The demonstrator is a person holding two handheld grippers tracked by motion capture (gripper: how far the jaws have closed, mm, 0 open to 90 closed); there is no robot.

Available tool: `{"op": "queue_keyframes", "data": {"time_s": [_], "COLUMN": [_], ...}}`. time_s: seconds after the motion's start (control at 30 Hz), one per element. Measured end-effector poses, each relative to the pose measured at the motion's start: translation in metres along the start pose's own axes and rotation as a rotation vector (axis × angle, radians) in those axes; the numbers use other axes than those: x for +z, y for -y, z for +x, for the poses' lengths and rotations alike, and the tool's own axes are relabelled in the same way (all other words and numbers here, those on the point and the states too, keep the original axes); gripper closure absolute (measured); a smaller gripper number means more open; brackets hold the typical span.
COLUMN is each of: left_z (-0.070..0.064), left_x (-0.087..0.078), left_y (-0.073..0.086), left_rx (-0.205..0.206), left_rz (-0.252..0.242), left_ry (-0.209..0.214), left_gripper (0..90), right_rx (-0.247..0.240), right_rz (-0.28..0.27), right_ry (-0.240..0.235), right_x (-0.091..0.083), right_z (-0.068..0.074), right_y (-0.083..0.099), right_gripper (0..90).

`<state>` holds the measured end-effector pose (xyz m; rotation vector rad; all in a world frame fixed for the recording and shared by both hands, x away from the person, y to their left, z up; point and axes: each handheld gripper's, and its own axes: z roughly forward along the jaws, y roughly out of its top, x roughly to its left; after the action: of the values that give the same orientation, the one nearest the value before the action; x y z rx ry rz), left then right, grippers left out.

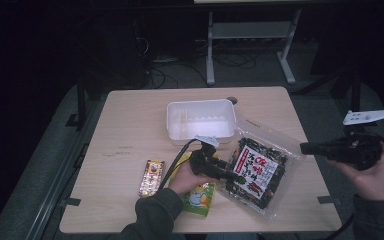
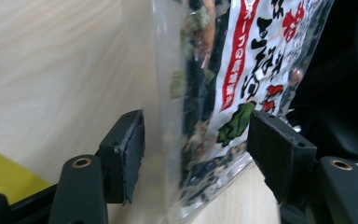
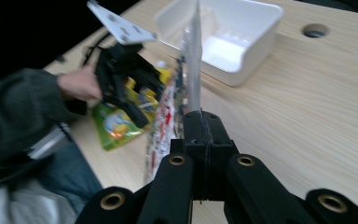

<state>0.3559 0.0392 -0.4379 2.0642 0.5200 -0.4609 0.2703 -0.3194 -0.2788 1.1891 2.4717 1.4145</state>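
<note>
Clear plastic seaweed bag (image 1: pixel 258 170) lifted at its right edge, slanting over the wooden table (image 1: pixel 130 115) just right of front of the white tub (image 1: pixel 200 120). Right gripper (image 1: pixel 305 147) clamped tight on the bag's edge, jaws fully together. Left gripper (image 2: pixel 193 149) spread wide, jaws either side of the bag's lower corner, not yet pinching. Yellow-green pouch (image 1: pixel 200 198) under the left hand (image 1: pixel 184 179); candy pack (image 1: pixel 151 177) lying just left of it.

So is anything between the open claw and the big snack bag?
Nothing visible: the left claw already straddles the edge of the clear plastic bag with dark contents and a red-and-white label, its jaws apart on either side.
</note>
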Motion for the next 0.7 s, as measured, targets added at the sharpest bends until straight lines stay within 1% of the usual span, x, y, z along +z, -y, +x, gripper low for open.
{"op": "queue_keyframes", "data": {"time_s": [0.03, 0.1, 0.13, 0.17, 0.3, 0.33, 0.37, 0.4, 0.5, 0.53, 0.57, 0.67, 0.7], "left_z": [0.000, 0.000, 0.000, 0.000, -0.004, -0.004, -0.005, -0.006, -0.010, -0.012, -0.014, -0.017, -0.017], "left_x": [0.000, -0.001, -0.002, -0.002, -0.007, -0.007, -0.008, -0.009, -0.011, -0.012, -0.013, -0.013, -0.013], "left_y": [0.000, 0.000, 0.001, 0.001, 0.002, 0.002, 0.003, 0.003, 0.005, 0.006, 0.006, 0.006, 0.006], "left_rx": [0.000, 0.003, 0.006, 0.006, 0.033, 0.033, 0.039, 0.048, 0.083, 0.110, 0.124, 0.156, 0.156], "left_rz": [0.000, 0.000, -0.004, -0.004, -0.014, -0.014, -0.017, -0.018, -0.008, 0.001, 0.002, 0.008, 0.008], "left_ry": [0.000, 0.002, 0.012, 0.012, 0.034, 0.034, 0.043, 0.045, 0.043, 0.033, 0.027, 0.014, 0.014], "left_gripper": [40.3, 45.5, 49.9, 52.7, 60.1, 62.2, 62.2, 67.0, 69.3, 70.7, 71.4, 72.7, 73.1], "right_rx": [0.001, 0.002, -0.001, -0.001, -0.008, -0.008, -0.009, -0.011, -0.018, -0.022, -0.022, -0.021, -0.019], "right_rz": [-0.003, 0.001, 0.004, 0.003, 0.002, 0.002, 0.001, -0.002, -0.005, 0.001, 0.002, 0.001, 0.000], "right_ry": [-0.011, -0.009, -0.008, -0.012, -0.008, -0.008, -0.009, -0.012, -0.017, -0.017, -0.017, -0.019, -0.023], "right_x": [0.000, 0.001, 0.001, 0.001, 0.001, 0.001, 0.000, 0.001, 0.001, 0.002, 0.002, 0.003, 0.003], "right_z": [-0.001, -0.001, -0.001, -0.001, 0.000, 0.000, -0.001, -0.001, -0.001, -0.002, -0.002, -0.005, -0.006], "right_y": [-0.001, -0.001, -0.003, -0.004, -0.006, -0.006, -0.007, -0.008, -0.008, -0.008, -0.008, -0.008, -0.007], "right_gripper": [89.6, 89.6, 89.6, 89.6, 89.6, 89.6, 89.6, 89.5, 89.5, 89.4, 89.3, 87.3, 85.4]}}
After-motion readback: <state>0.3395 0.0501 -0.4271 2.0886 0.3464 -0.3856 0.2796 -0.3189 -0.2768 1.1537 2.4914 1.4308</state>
